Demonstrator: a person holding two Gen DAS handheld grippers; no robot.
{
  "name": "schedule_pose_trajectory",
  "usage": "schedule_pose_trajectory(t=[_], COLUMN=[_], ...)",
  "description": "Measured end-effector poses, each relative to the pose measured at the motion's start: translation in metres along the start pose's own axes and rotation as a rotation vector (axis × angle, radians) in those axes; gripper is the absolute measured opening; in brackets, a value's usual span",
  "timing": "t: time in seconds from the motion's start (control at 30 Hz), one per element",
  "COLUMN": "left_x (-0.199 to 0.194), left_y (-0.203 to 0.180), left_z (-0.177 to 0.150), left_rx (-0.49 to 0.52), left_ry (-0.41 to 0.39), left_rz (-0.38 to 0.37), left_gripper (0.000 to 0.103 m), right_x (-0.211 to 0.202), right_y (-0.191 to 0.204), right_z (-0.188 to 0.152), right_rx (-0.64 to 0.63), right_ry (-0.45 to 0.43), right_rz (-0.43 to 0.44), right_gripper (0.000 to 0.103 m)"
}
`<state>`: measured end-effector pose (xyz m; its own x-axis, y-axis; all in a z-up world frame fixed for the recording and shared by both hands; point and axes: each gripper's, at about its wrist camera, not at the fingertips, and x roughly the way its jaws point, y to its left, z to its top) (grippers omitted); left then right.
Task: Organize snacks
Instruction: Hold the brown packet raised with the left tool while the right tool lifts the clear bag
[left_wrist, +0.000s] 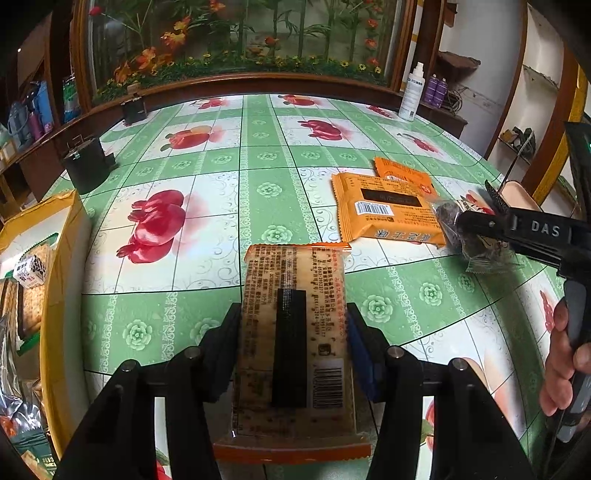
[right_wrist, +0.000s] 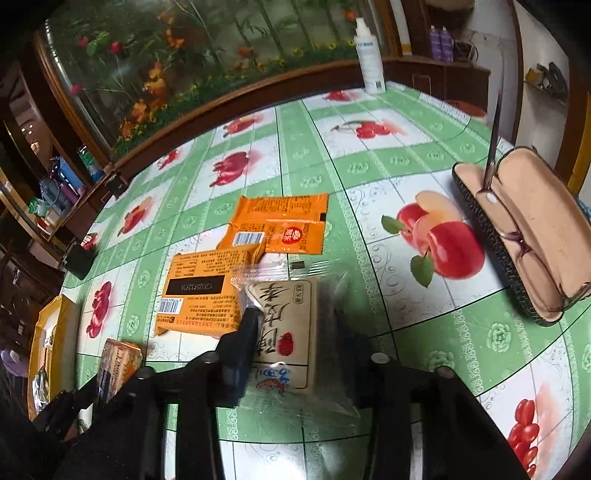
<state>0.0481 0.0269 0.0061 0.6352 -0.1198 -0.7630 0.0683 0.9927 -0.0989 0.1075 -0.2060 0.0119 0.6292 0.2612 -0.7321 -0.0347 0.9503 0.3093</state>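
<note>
Two grippers each hold a snack above the fruit-print table (left_wrist: 258, 177). At far left, a yellow box (left_wrist: 59, 258) stands at the table edge with cracker packs inside it (only partly seen), and two black tins (left_wrist: 86, 168) sit beyond it near the wooden sill. The left gripper (left_wrist: 293, 332) has its fingers (left_wrist: 221, 350) closed on the long sides of a cracker pack (left_wrist: 295, 332), clear wrapper with orange ends, printed back facing the camera; whether the pack touches the table I cannot tell. Right of it, three orange packets (right_wrist: 207, 291) lie on the table, overlapping one another. Next, the right gripper (right_wrist: 291, 332) is clamped on a clear packet (right_wrist: 291, 325) with a beige label and dark contents, its near finger (right_wrist: 243, 332) pressing the packet's left side, just beside the nearest orange one. Farther right, an open glasses case (right_wrist: 532, 236) lies with spectacles in it. A white spray bottle (right_wrist: 369, 55) stands at the far edge.
</note>
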Motion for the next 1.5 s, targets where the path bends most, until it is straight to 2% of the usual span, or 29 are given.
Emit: schedule_pose_trajectory(t=[0.07,0.27,0.37,0.57,0.83,0.97,1.03,1.2,1.37,1.43,1.5], left_x=[-0.001,-0.006,-0.009,-0.016,-0.014,-0.012,-0.010,-0.009,-0.008,-0.008,-0.008], left_y=[0.004,0.010,0.008,0.008,0.013,0.014,0.015,0.017,0.019,0.019,0.019], left_z=[0.000,0.001,0.002,0.003,0.003,0.003,0.003,0.004,0.003,0.003,0.004], left_rx=[-0.014,-0.042,-0.033,-0.027,-0.040,-0.041,-0.040,-0.052,-0.055,-0.053,-0.054], left_ry=[0.000,-0.022,-0.040,-0.081,-0.072,-0.063,-0.056,-0.051,-0.047,-0.048,-0.046], left_rz=[-0.006,-0.015,-0.001,0.041,0.086,0.093,0.093,0.098,0.093,0.095,0.094], left_gripper=[0.052,0.052,0.052,0.052,0.052,0.052,0.052,0.052,0.052,0.052,0.052], right_x=[-0.006,-0.027,-0.030,-0.018,0.005,0.005,0.007,0.010,0.015,0.018,0.018], right_y=[0.001,0.016,0.032,0.071,0.092,0.095,0.096,0.098,0.091,0.087,0.088], right_z=[0.000,-0.001,-0.004,-0.023,-0.043,-0.046,-0.048,-0.052,-0.050,-0.050,-0.052], right_rx=[0.004,-0.033,-0.081,-0.207,-0.328,-0.355,-0.370,-0.383,-0.328,-0.293,-0.297], right_ry=[-0.028,-0.136,-0.144,-0.082,0.014,0.012,0.026,0.042,0.074,0.111,0.105], right_rz=[0.039,0.072,0.130,0.181,0.140,0.127,0.126,0.132,0.175,0.218,0.219], right_gripper=[0.041,0.040,0.040,0.040,0.040,0.041,0.044,0.049,0.050,0.049,0.048])
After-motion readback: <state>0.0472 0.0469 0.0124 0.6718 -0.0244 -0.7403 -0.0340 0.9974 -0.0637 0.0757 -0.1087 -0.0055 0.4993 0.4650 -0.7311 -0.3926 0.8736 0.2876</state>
